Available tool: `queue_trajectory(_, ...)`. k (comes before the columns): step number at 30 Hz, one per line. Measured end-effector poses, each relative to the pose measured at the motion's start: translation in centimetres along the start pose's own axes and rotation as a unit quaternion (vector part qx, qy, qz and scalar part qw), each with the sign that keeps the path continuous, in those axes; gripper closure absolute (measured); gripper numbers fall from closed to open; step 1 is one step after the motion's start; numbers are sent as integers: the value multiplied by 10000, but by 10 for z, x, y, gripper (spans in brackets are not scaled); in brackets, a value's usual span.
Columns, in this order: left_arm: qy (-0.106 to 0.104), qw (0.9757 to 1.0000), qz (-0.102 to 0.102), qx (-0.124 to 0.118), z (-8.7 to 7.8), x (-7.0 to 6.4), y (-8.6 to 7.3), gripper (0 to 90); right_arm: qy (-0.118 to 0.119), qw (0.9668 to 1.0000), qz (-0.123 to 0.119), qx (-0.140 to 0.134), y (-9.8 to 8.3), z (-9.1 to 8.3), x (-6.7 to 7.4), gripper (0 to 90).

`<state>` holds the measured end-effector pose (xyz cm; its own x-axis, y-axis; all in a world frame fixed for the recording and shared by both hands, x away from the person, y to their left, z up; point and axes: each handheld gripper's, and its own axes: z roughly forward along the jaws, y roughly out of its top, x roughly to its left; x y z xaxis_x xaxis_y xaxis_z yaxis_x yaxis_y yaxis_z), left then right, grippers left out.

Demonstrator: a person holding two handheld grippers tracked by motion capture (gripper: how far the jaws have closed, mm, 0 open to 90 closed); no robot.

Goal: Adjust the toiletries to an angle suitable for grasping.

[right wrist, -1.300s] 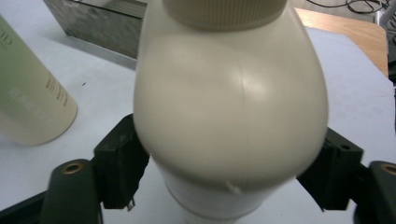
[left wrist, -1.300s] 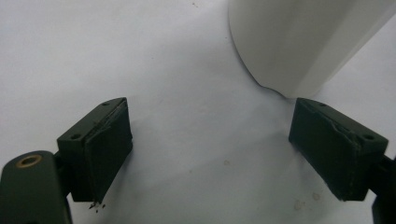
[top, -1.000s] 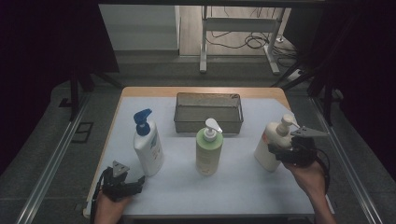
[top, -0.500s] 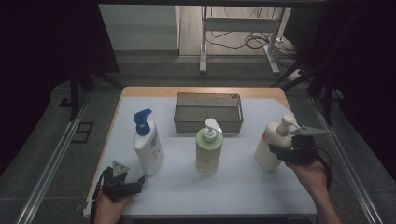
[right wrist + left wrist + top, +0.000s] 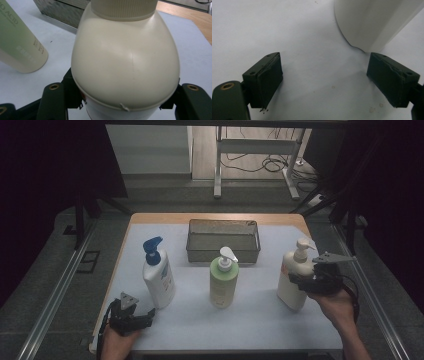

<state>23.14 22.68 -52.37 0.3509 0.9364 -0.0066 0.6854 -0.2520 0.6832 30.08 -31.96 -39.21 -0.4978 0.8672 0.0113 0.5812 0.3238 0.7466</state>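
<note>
At the near left corner of the table the left gripper (image 5: pixel 131 316) rests on the pale cover with its jaws spread wide and nothing between them; in the left gripper view the rounded base of the white bottle with the blue pump (image 5: pixel 372 22) stands just beyond them, untouched. On the near right, the right gripper (image 5: pixel 306 284) has just been closing its jaws and they now pinch the cream pump bottle (image 5: pixel 294 275) at its sides, below the shoulder. The bottle is cream-white plastic, oval in section, with a domed shoulder, a ribbed collar (image 5: pixel 123 8) and a pump head (spout pointing right in the high view). It stands upright near the table's right edge.

Between the two bottles stands a pale green pump bottle (image 5: pixel 223 280), apart from both. Behind it sits a wire-mesh basket (image 5: pixel 223 241). The cover leaves a strip of wooden table (image 5: pixel 215 217) bare at the far edge. Beyond lie a dim grey floor, a metal frame (image 5: pixel 260 150) and loose cables (image 5: pixel 260 164).
</note>
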Motion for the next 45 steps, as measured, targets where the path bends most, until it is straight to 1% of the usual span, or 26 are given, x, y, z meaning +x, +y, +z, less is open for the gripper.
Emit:
queue_trajectory(5,-1,10000,13,-1,0,0,0,130,41,10000,-50,-63,9,-6,2,375)
queue_trajectory(7,-3,10000,-13,-15,0,0,0,130,44,9999,-86,-77,12,-7,4,375)
queue_trajectory(13,3,10000,4,-9,0,0,0,130,104,9997,-168,-125,21,-10,7,375)
queue_trajectory(14,1,10000,7,-8,0,0,0,130,142,9996,-199,-150,26,-10,9,375)
queue_trajectory(17,0,10000,6,-8,0,0,0,131,192,9994,-231,-189,32,-10,11,375)
queue_trajectory(21,0,10000,4,-8,0,0,0,130,283,9991,-227,-238,42,-10,14,375)
queue_trajectory(22,0,10000,4,-8,0,0,0,131,283,9991,-227,-238,42,-10,14,375)
queue_trajectory(23,0,10000,6,-8,0,0,0,130,318,9989,-242,-264,49,-10,16,376)
queue_trajectory(32,-2,10000,5,-5,0,0,0,130,365,9981,-332,-376,74,-6,24,376)
queue_trajectory(33,-2,10000,5,-5,0,0,0,130,365,9981,-332,-376,74,-6,24,376)
queue_trajectory(34,-1,10000,4,-5,0,0,0,130,386,9977,-372,-404,81,-5,28,376)
queue_trajectory(37,-1,10000,4,-8,0,0,0,130,416,9974,-416,-423,89,-2,32,376)
queue_trajectory(38,-1,10000,4,-8,0,0,0,130,416,9974,-416,-423,89,-2,32,376)
queue_trajectory(40,-7,10000,4,-6,0,0,0,130,436,9970,-477,-430,96,2,36,376)
queue_trajectory(45,-7,10000,3,-6,0,0,0,130,465,9966,-512,-454,109,9,42,376)
